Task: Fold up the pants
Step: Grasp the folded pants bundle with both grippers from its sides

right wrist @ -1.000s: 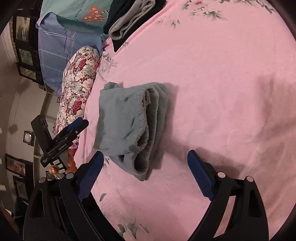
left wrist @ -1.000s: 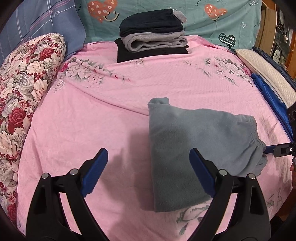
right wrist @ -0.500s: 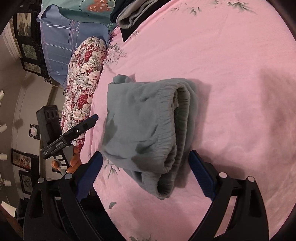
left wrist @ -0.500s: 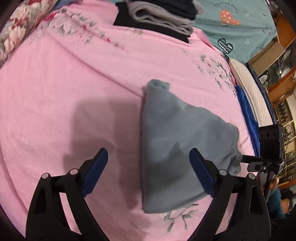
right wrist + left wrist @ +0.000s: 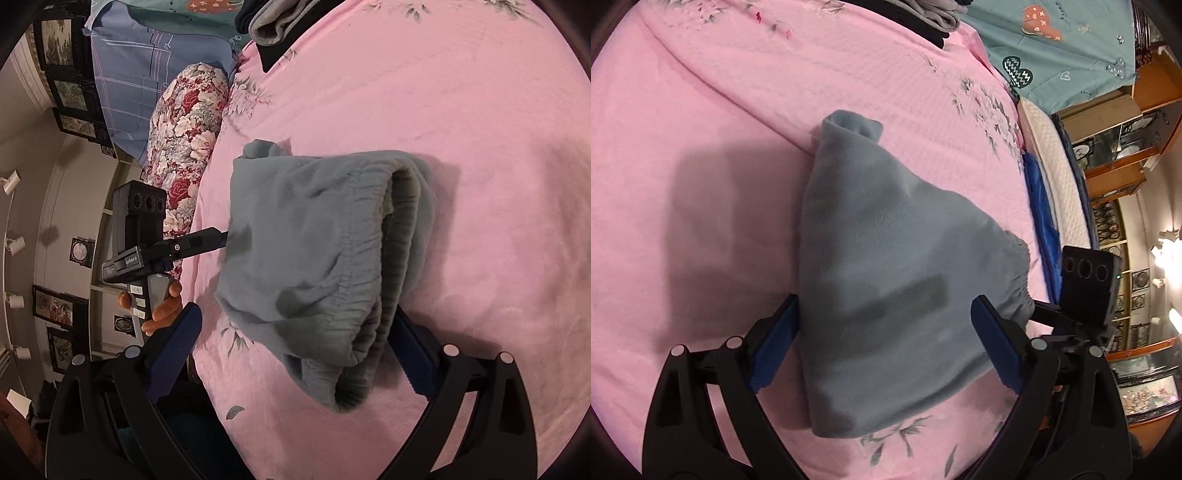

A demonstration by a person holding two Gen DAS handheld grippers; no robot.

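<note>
Pink floral bedsheet [image 5: 461,110] as landmark. At far edge: stack of folded clothes [image 5: 273,22]. Beside left edge: floral bolster [image 5: 184,122]. Beyond: teal heart-print fabric [image 5: 1063,48].

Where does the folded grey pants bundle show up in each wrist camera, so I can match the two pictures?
Left wrist view: the grey pants fill the lower centre, waistband towards the right edge.
Right wrist view: the grey pants lie in the centre, elastic waistband facing right and down.
Shared landmark: the stack of folded clothes at the top of both views, on the pink bedsheet.
</note>
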